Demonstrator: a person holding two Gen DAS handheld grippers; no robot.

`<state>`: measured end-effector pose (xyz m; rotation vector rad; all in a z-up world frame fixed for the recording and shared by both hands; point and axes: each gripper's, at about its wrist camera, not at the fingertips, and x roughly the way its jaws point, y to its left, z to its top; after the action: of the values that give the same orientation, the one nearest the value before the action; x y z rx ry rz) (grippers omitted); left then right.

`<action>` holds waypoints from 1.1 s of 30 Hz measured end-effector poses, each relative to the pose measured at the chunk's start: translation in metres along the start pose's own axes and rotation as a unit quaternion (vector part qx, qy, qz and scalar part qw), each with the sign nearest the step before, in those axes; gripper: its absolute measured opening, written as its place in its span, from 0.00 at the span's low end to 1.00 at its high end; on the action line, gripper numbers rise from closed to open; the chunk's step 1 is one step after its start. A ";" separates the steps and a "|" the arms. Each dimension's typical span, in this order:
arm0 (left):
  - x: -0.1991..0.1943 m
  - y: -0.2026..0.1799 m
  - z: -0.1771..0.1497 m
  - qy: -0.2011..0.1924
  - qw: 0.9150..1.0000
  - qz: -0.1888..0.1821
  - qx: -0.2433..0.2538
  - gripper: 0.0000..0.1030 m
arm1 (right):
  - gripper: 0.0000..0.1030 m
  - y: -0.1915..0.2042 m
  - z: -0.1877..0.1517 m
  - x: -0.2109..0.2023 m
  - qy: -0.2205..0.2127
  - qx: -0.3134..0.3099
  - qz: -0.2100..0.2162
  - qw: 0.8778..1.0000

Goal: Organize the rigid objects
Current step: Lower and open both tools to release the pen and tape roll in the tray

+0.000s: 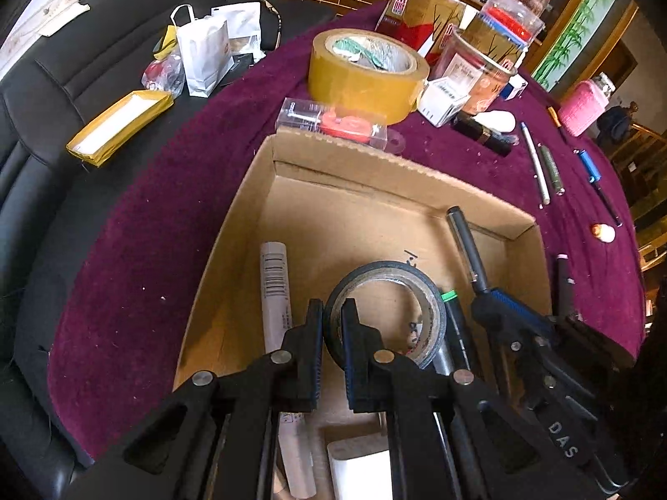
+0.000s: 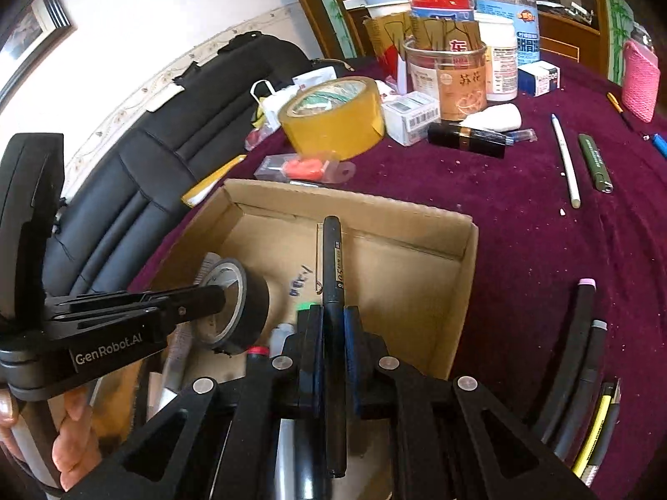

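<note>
An open cardboard box (image 1: 358,166) (image 2: 467,258) sits on the purple tablecloth. My left gripper (image 1: 332,325) is shut on the wall of a black tape roll (image 1: 387,312) (image 2: 246,304) and holds it over the box. My right gripper (image 2: 333,329) (image 1: 485,298) is shut on a black pen (image 2: 333,291) (image 1: 467,246) that points into the box. In the box lie a white tube (image 1: 275,287), a green-capped marker (image 1: 452,316) and a white block (image 1: 358,471).
A big yellow tape roll (image 1: 367,71) and a clear pack with an orange part (image 1: 329,121) lie behind the box. Jars and cartons (image 2: 462,75) crowd the back. Pens (image 2: 567,158) lie right of the box. A black leather seat (image 1: 62,96) is on the left.
</note>
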<state>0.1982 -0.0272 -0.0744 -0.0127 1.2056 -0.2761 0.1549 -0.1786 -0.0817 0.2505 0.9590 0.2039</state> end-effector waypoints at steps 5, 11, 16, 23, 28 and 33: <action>0.005 -0.002 -0.001 0.001 1.000 0.007 -0.001 0.09 | 0.11 -0.004 -0.002 -0.001 -0.006 0.000 0.004 1.000; 0.004 -0.002 -0.003 -0.007 1.000 0.010 -0.007 0.09 | 0.11 -0.005 -0.006 -0.006 -0.016 -0.005 -0.006 1.000; 0.003 -0.001 -0.005 -0.014 1.000 0.005 -0.022 0.17 | 0.12 -0.009 -0.008 -0.008 -0.013 0.008 0.011 1.000; -0.012 -0.002 -0.015 -0.032 0.998 -0.019 -0.045 0.50 | 0.26 -0.014 -0.008 -0.022 -0.029 0.022 0.046 0.998; -0.033 0.004 -0.030 -0.054 0.995 -0.038 -0.071 0.64 | 0.38 -0.011 -0.012 -0.041 -0.060 0.011 0.067 0.996; -0.055 0.005 -0.054 -0.071 0.993 -0.050 -0.086 0.65 | 0.39 -0.007 -0.030 -0.072 -0.061 0.013 0.101 0.993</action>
<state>0.1309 -0.0029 -0.0441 -0.2393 1.0864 -0.2535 0.0904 -0.2015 -0.0438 0.3795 0.8151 0.3583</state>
